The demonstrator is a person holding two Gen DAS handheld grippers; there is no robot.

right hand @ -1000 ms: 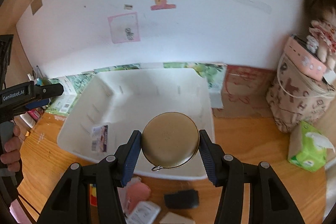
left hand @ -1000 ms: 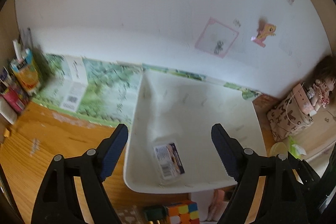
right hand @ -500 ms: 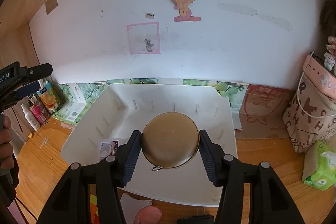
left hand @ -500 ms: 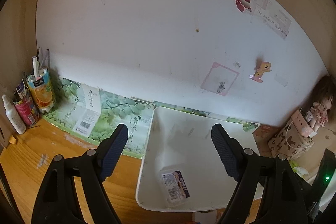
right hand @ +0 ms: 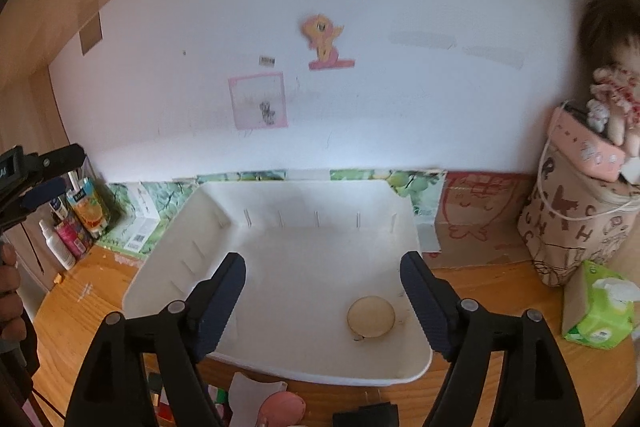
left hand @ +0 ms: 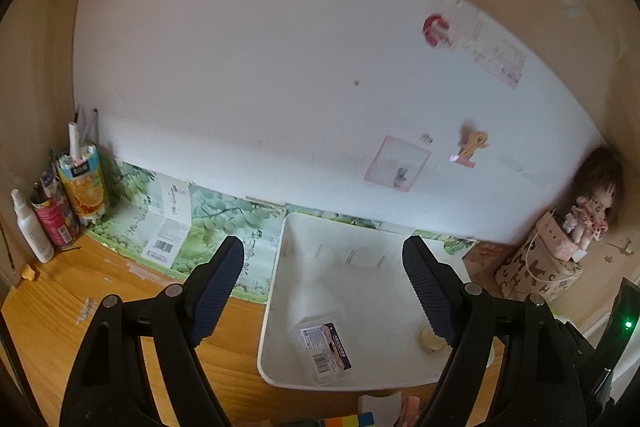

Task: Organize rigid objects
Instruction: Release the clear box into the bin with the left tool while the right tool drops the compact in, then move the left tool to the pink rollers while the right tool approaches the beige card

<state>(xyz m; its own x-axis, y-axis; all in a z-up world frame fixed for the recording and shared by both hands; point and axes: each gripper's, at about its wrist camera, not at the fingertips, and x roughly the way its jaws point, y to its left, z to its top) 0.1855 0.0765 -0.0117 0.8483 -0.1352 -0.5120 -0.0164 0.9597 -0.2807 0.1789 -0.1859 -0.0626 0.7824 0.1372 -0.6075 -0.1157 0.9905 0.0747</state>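
Wall [right hand: 360, 131]: a white surface is seen behind the desk, with a pink-framed drawing [right hand: 258, 101] and a yellow pony sticker [right hand: 324, 41] stuck on it.
Desk [right hand: 492, 291]: a wooden top is seen under everything, with green leaf-printed cardboard propped along its far edge.
White tray [right hand: 168, 267]: it is set on the desk against the far wall; slotted ribs are seen along its far and left walls.
Patterned bag [right hand: 576, 227]: it is placed at the far right of the desk, with a pink case and a doll [right hand: 612, 83] resting on top.
Left gripper [left hand: 322, 291]: it is held above the near left part of the tray, its blue-padded fingers spread wide with nothing between them.
Right gripper [right hand: 322, 303]: it is held over the near edge of the tray, its fingers likewise spread wide and holding nothing.
Tissue pack [right hand: 600, 307]: a green pack is seen on the desk, near the bag and right of the tray.
Juice carton [left hand: 82, 183]: it is stood at the far left corner beside a white spray bottle [left hand: 32, 227].
Labelled plastic box [left hand: 325, 347]: it is laid flat on the tray floor, near the tray's near left corner.
Round brass tin [right hand: 371, 317]: it is laid flat on the tray floor at the near right, apart from both grippers.
Puzzle cube [left hand: 348, 421]: a coloured cube is partly seen on the desk just in front of the tray.
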